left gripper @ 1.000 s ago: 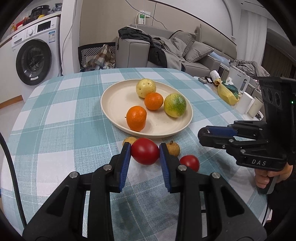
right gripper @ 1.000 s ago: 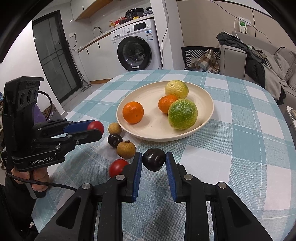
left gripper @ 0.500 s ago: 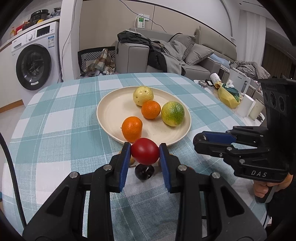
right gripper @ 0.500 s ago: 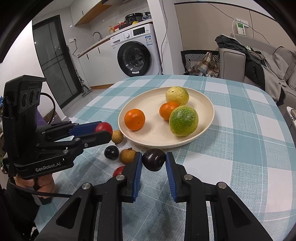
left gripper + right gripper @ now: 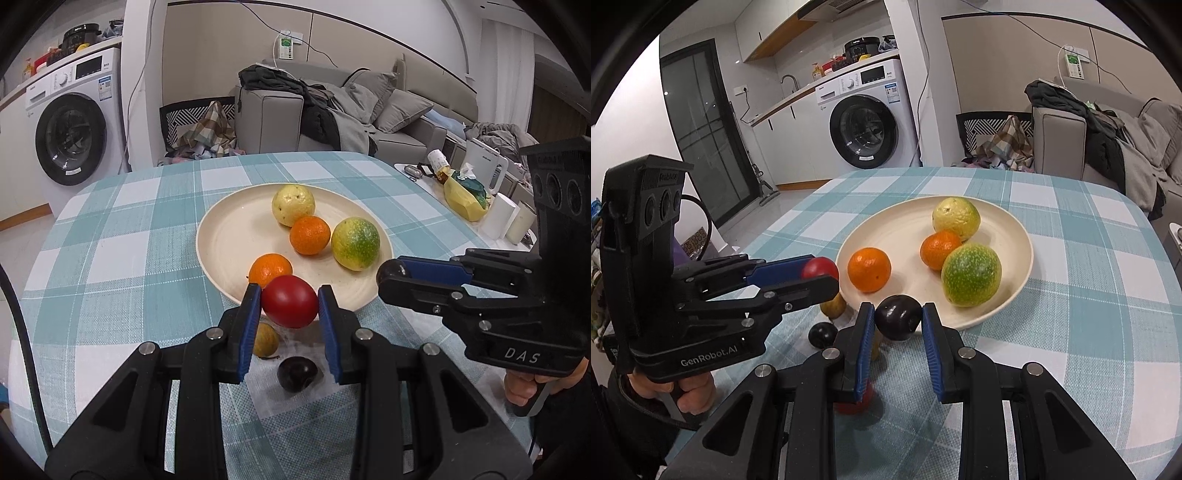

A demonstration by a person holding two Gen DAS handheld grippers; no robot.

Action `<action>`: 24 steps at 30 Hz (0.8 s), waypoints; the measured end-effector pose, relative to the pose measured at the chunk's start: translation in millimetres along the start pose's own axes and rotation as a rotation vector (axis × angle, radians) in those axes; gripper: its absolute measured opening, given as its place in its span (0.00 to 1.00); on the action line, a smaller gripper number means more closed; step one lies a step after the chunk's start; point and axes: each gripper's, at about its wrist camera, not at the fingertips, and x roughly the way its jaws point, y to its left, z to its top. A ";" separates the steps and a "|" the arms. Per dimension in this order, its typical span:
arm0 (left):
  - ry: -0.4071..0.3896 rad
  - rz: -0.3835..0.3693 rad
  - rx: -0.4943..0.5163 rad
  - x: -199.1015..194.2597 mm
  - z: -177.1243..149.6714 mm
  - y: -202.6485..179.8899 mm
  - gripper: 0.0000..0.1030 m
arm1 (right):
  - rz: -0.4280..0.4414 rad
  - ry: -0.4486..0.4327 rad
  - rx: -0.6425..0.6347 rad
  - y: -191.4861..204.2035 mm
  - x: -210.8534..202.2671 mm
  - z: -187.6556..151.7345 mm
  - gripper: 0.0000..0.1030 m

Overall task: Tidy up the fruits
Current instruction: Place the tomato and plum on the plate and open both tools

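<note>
My left gripper is shut on a red tomato, held above the near rim of the cream plate. My right gripper is shut on a dark plum, also raised near the plate's front rim. The plate holds two oranges, a yellow fruit and a green-yellow fruit. On the cloth below lie a dark plum, a small brown fruit and a small red fruit, partly hidden by my right fingers.
The round table has a teal checked cloth. A side shelf with bottles and a yellow bag stands right of the table. A washing machine and a sofa stand beyond the far edge.
Both grippers have risen and moved toward the plate with their fruits held. The loose fruits on the cloth now sit below the fingers.
</note>
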 end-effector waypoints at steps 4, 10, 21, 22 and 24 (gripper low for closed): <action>0.007 0.002 0.004 5.5 3.1 -0.8 0.28 | -0.006 -0.002 0.001 -2.7 3.8 5.1 0.26; 0.019 0.007 -0.004 16.5 6.4 1.1 0.28 | -0.012 0.001 0.010 -6.8 11.2 7.8 0.26; 0.048 0.028 0.007 34.8 5.1 0.6 0.28 | -0.007 0.022 0.028 -11.3 22.0 5.3 0.26; 0.050 0.029 0.006 36.2 5.3 0.7 0.28 | -0.009 0.024 0.031 -11.9 22.8 5.0 0.26; 0.052 0.029 0.000 37.9 5.2 1.5 0.28 | -0.012 0.029 0.034 -13.0 24.4 4.7 0.26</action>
